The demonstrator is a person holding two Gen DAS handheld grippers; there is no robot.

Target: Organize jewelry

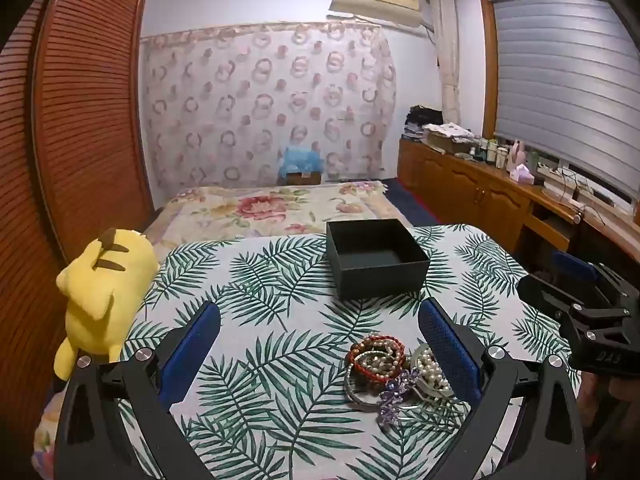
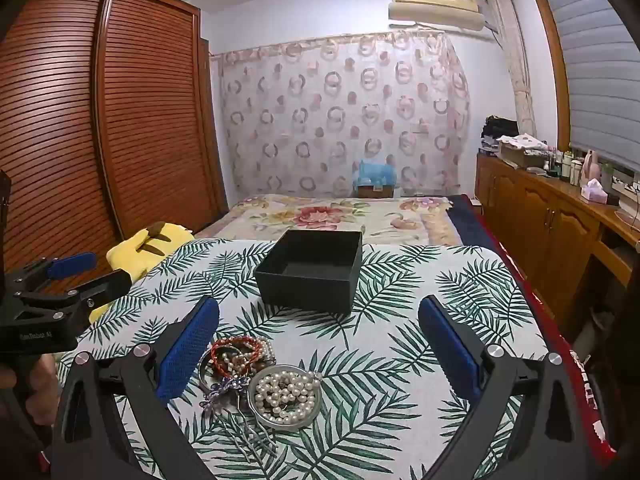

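Tools first: I see my left tool (image 1: 319, 340) and right tool (image 2: 319, 336) both spread wide, blue ribbed pads gripping nothing, hovering over the leaf-print bench (image 2: 440, 280). Between them, near me, lies the jewelry heap (image 2: 260, 376): beaded bracelets, round pearls in a metal ring, a purple hairpin. Farther off sits a square matte black box (image 2: 310, 270), open-topped.

The right tool (image 2: 319, 332) hangs wide open above a leaf-print worktop (image 2: 460, 280), nothing between its blue pads. A jewelry heap (image 2: 256, 376) lies just inside its left finger; an empty black box (image 2: 310, 268) sits ahead.
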